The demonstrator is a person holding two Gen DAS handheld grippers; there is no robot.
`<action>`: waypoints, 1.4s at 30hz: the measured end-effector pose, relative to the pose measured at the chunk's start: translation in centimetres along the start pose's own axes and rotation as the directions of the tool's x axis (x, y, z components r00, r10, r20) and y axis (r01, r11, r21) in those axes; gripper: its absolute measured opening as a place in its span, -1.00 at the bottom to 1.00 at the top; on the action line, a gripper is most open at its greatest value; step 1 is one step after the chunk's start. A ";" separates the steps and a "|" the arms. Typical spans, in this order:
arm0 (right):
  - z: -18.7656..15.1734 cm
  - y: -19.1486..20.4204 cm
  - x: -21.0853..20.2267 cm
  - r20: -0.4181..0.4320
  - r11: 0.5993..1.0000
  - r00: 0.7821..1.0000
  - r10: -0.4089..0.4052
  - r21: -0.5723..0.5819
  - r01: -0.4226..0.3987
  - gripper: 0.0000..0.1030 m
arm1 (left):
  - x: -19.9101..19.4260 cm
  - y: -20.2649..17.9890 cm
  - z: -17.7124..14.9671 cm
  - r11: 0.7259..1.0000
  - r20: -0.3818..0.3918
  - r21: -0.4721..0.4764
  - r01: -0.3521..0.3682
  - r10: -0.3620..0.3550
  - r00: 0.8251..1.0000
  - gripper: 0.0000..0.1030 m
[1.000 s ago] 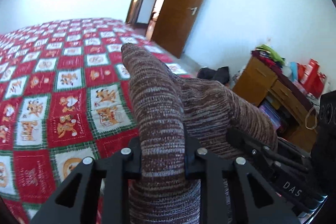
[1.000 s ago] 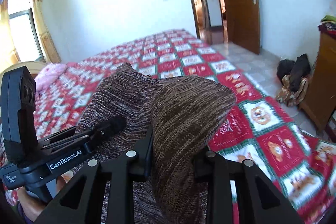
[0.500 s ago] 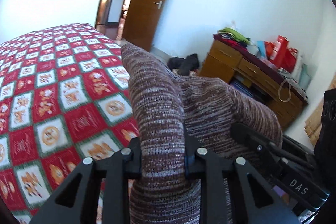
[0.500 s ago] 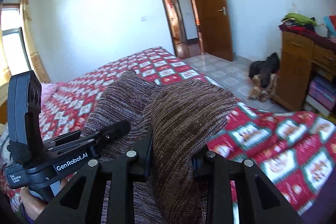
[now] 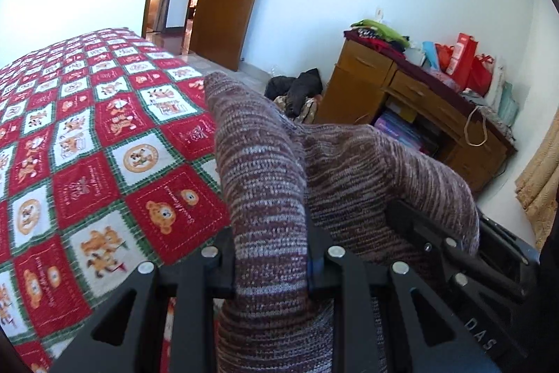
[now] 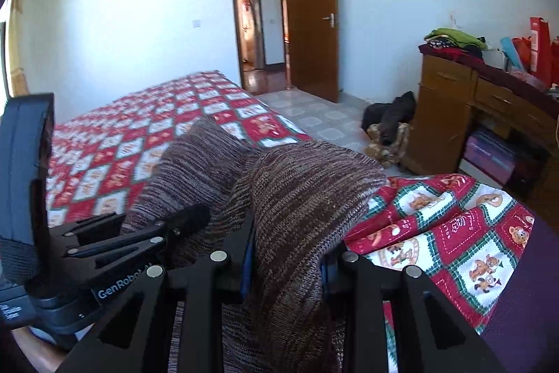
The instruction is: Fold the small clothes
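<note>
Above the near edge of the bed, both tools carry one brown knit garment in the air. Left hand-held gripper is clamped on a bunched edge of the knit; right hand-held gripper is clamped on another bunch of the same piece, cloth draped over both. Step in hand, likely: carrying the garment, not yet laid down. Next move calls for spreading the two grips apart and lowering it flat onto the quilt.
</note>
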State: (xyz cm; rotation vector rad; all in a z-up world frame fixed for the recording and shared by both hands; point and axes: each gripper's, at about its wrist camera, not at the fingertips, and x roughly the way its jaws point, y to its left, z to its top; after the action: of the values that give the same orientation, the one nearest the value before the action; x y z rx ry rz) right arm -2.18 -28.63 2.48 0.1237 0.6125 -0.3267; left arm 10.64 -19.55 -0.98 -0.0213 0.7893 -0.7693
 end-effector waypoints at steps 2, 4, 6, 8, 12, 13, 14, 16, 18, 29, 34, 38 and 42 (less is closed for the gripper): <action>-0.2 -0.4 1.9 -0.033 1.000 0.999 -0.010 0.001 0.010 -0.44 | 1.5 0.2 -0.2 1.000 -0.027 -0.016 -0.015 0.015 1.000 -0.49; -0.4 -0.8 3.4 -0.059 1.000 0.998 -0.012 0.003 0.013 -0.44 | 2.6 0.3 -0.4 0.999 -0.049 -0.028 -0.028 0.027 0.998 -0.49; -0.8 -1.4 5.1 -0.096 1.000 0.995 -0.003 0.014 0.004 -0.44 | 3.6 0.5 -0.8 0.998 -0.074 -0.031 -0.048 0.046 0.996 -0.49; -1.3 -2.0 6.4 -0.125 0.999 0.992 0.014 0.041 -0.009 -0.44 | 4.2 0.7 -1.3 0.997 -0.097 -0.042 -0.058 0.054 0.994 -0.49; -2.1 -3.1 7.9 -0.165 0.997 0.985 0.044 0.066 -0.034 -0.43 | 5.1 1.8 -1.9 0.994 -0.139 -0.096 -0.048 0.034 0.990 -0.40; -2.3 -3.4 8.2 -0.171 0.996 0.983 0.060 0.080 -0.047 -0.42 | 5.2 2.3 -2.1 0.992 -0.150 -0.120 -0.041 0.022 0.988 -0.36; -2.5 -4.2 8.4 -0.175 0.991 0.981 0.090 0.110 -0.071 -0.38 | 5.3 2.7 -2.2 0.989 -0.157 -0.143 -0.035 0.012 0.988 -0.23; -3.0 -5.7 8.5 -0.180 0.977 0.972 0.152 0.176 -0.121 -0.18 | 5.3 3.5 -2.2 0.982 -0.181 -0.184 -0.044 0.010 0.983 0.07; -3.5 -7.2 7.8 -0.176 0.960 0.963 0.203 0.230 -0.160 -0.06 | 5.0 4.6 -2.2 0.975 -0.196 -0.221 -0.030 -0.014 0.980 0.23; 0.9 -7.7 2.7 -0.019 0.973 0.987 0.159 0.170 -0.154 -0.35 | 1.5 3.0 -2.9 0.982 -0.166 -0.186 -0.021 -0.010 0.986 0.33; 0.2 -5.3 9.8 -0.226 0.989 0.965 0.133 0.098 -0.113 -0.60 | 3.0 2.3 -4.2 0.983 -0.221 -0.132 -0.129 0.097 0.970 0.36; 0.2 -5.7 11.9 -0.211 0.988 0.968 0.134 0.100 -0.115 -0.64 | 3.8 2.2 -4.5 0.980 -0.215 -0.107 -0.168 0.142 0.966 0.50; -0.1 -4.6 11.7 -0.189 0.997 0.979 0.074 0.048 -0.066 -0.64 | 3.8 1.5 -4.3 0.974 -0.214 -0.063 -0.218 0.200 0.956 0.59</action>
State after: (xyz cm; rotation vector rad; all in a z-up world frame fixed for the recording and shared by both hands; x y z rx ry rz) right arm 5.23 -36.08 -4.47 0.2174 0.7897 -0.2610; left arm 10.49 -19.76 -6.93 0.0653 1.0047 -0.5410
